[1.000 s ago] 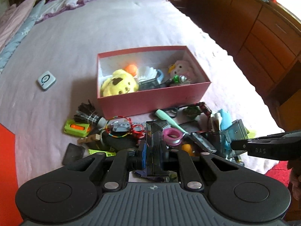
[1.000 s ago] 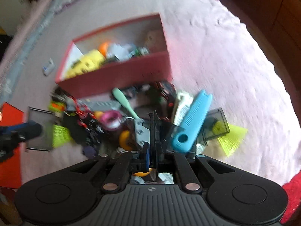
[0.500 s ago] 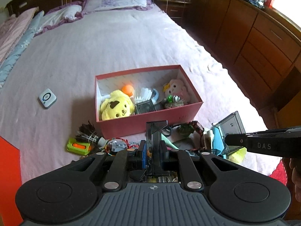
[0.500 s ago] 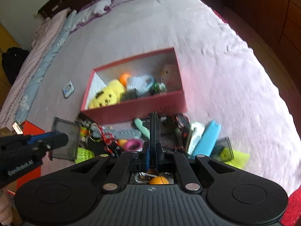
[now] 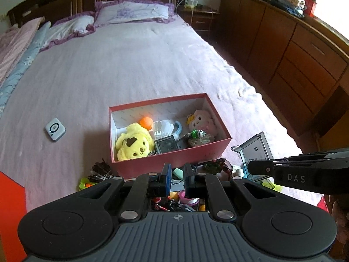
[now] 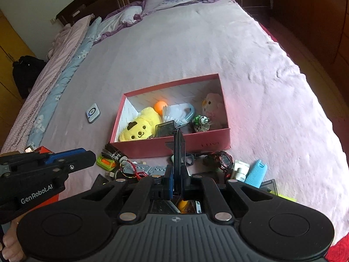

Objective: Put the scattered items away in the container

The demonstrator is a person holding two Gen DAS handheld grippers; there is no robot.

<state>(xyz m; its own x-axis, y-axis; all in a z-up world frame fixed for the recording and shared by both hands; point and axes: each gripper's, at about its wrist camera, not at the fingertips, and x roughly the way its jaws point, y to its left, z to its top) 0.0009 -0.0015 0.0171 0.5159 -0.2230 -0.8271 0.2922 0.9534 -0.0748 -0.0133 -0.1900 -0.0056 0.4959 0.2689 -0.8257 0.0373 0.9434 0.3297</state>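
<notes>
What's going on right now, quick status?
Left gripper open, nothing held. Right gripper shut on clear case, raised near the red box. Clutter still on the bed; path clear.

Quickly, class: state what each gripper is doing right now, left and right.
Left gripper: open, holding nothing.
Right gripper: closed on a clear plastic case, held upright in front of the red box.

1. We count one pink box [image 5: 174, 160] on the bed [image 5: 122, 69].
2. We see two plush toys inside: one yellow [image 5: 133, 144], one pink [image 5: 199, 121].
3. We count one orange ball [image 5: 146, 122].
4. We see two pillows [image 5: 130, 13] at the headboard.
5. We count one white device [image 5: 55, 129] on the bed.
</notes>
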